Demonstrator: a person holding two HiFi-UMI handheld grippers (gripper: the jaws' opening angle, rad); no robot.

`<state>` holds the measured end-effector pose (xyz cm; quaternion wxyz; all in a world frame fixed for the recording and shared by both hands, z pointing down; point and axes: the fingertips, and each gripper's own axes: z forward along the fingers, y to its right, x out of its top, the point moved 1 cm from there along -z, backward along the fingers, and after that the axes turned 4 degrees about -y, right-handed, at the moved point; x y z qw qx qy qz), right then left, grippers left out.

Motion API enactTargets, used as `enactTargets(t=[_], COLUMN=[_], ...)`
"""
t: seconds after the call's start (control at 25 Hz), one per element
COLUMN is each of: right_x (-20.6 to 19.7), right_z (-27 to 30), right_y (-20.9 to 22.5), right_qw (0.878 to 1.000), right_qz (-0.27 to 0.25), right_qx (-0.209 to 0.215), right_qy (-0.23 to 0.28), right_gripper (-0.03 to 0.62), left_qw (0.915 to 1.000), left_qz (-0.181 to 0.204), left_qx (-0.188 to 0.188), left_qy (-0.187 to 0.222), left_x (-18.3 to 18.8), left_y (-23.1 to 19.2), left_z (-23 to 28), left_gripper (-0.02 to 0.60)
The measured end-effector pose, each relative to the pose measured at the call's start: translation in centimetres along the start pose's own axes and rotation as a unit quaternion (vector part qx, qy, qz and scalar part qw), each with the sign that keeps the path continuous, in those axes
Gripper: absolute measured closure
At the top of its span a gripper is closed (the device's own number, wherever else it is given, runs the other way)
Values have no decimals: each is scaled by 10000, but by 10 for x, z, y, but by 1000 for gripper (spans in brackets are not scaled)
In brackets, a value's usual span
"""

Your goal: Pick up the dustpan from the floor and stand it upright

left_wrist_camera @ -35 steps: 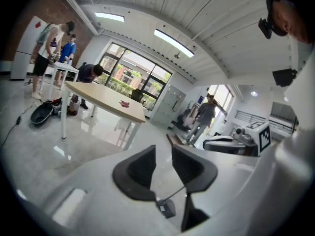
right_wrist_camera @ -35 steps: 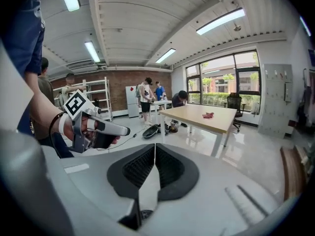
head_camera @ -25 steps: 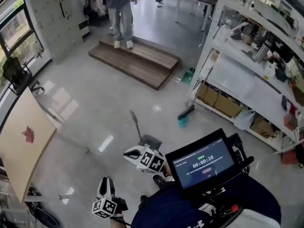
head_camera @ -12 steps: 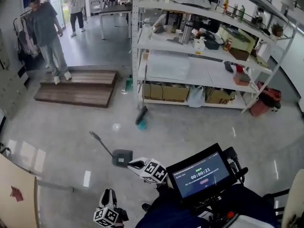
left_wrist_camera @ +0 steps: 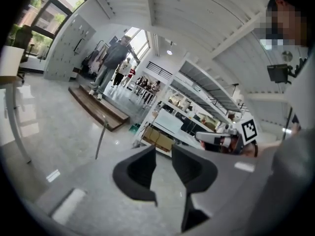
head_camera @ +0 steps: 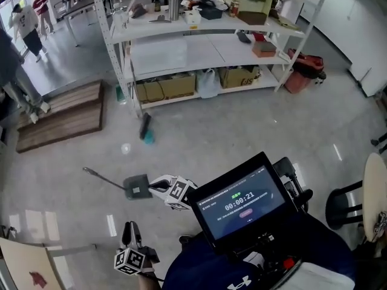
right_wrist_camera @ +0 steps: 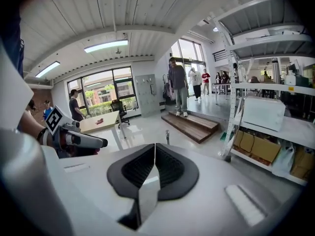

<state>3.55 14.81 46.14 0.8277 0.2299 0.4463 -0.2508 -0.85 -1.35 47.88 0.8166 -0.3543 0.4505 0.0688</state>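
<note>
Okay, head view first: the dustpan (head_camera: 136,186) lies on the floor (head_camera: 242,132), just ahead of me and left of my screen (head_camera: 242,201), well short of the shelving (head_camera: 181,53). Its handle (head_camera: 104,178) runs from the pan out to the left and slightly away, so the long axis sits across my reach, not along it. My right gripper (head_camera: 152,185) is the nearer one. Its tip sits right at the pan's right edge, but I can't tell if it touches. My left gripper (head_camera: 129,228) hangs closer to my body, clearly apart from the pan. Left gripper view: the left gripper (left_wrist_camera: 163,166) has its jaws apart with only floor in the gap, so it holds nothing. The handle (left_wrist_camera: 100,140) shows as a slanted rod rising off the floor, left of where these jaws point, and the right gripper (left_wrist_camera: 199,136) shows off to the right. Right gripper view: the right gripper (right_wrist_camera: 155,163) is clenched, jaws together, nothing visible between them. The handle (right_wrist_camera: 167,137) end pokes up just above the jaw line, almost dead ahead, and the pan itself is hidden under the gripper body. My read: the right hand is closest to the pan but must open before any grasp, while the handle lies nearer the left hand's side.
</note>
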Motion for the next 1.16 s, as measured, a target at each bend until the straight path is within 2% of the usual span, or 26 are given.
enactTargets(t=[0.24, 0.44, 0.64, 0.96, 1.16], right_x=[-6, -31, -26, -8, -4], right_z=[-15, -34, -16, -5, -19], right_y=[10, 21, 26, 2, 1], right_qw=[9998, 9997, 9993, 9970, 9976], right_qz=[13, 81, -30, -373, -377], right_qx=[177, 200, 365, 663, 559], right_qy=[3, -120, -101, -154, -145], right_gripper=[579, 579, 579, 579, 579], left_qw=[9998, 9993, 9991, 9981, 9989], left_qz=[26, -96, -136, -191, -117], left_qx=[144, 219, 372, 579, 427], left_qy=[-146, -298, -144, -31, -130], left_x=[-15, -47, -37, -26, -22], left_y=[24, 39, 26, 21, 32], left_z=[4, 8, 14, -4, 0], left_gripper=[479, 479, 479, 479, 479])
